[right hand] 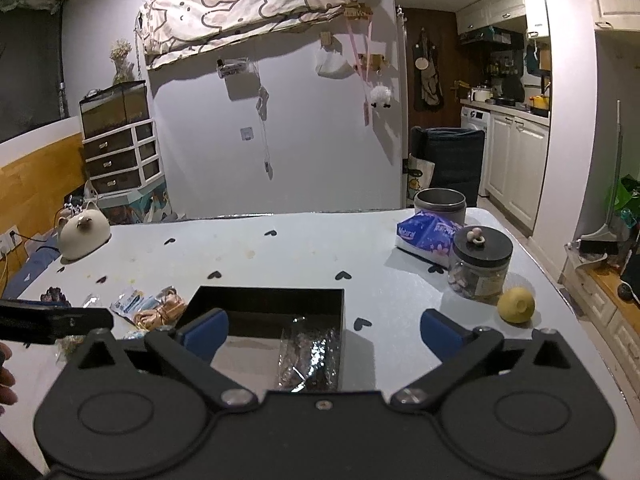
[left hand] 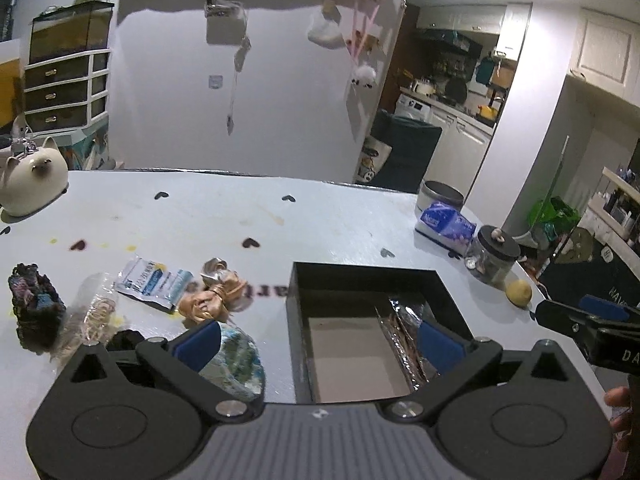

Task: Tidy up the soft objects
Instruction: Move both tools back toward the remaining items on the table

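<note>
left gripper (left hand: 320,344) held wide, empty | right gripper (right hand: 324,332) likewise | cellophane packet (left hand: 404,332) lay along black box's (left hand: 296,320) right wall | risk: crinkly bags (left hand: 96,312) near table's left edge could be slid off by a careless grab

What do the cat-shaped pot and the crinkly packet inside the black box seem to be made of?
The cat-shaped pot looks like glazed ceramic: cream, smooth, with a soft sheen. The crinkly packet in the black box seems to be clear plastic film, judging by its creases and bright glints; its contents are hard to make out.
</note>
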